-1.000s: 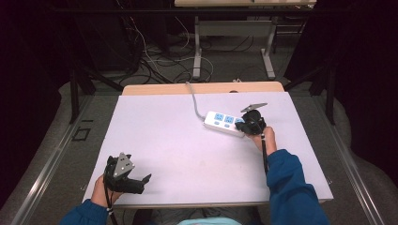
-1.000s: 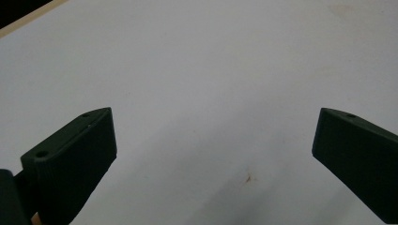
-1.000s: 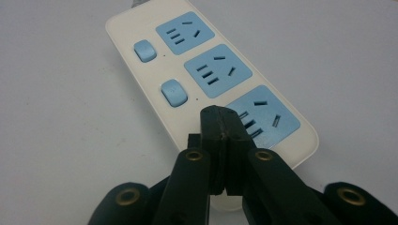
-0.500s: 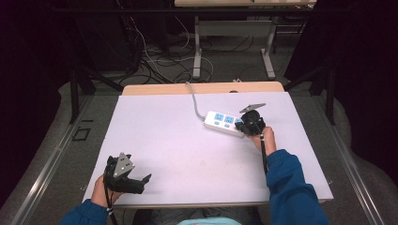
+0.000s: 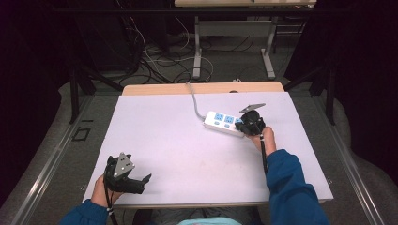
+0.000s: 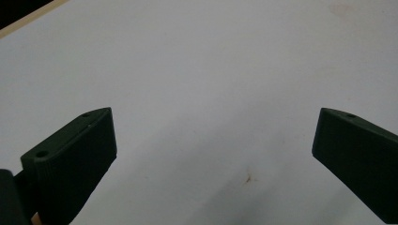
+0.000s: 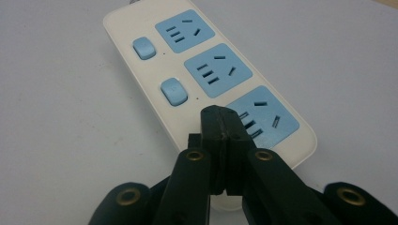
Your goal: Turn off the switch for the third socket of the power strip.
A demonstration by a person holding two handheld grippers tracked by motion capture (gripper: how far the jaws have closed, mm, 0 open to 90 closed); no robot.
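Table (image 5: 187, 140): pale lilac-white top, tan wood edge at 12 o'clock. Strip (image 7: 155, 89): cream body, sky-blue sockets and switches; grey cord (image 5: 193, 99). Left gripper (image 6: 213, 154) and right gripper (image 7: 224, 123): black, brass rivets on the right. Sleeves (image 5: 293, 187): blue.

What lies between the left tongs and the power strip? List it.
Nothing: in the high view, only bare white table stretches from the open left tongs to the power strip, where the shut right tongs sit.
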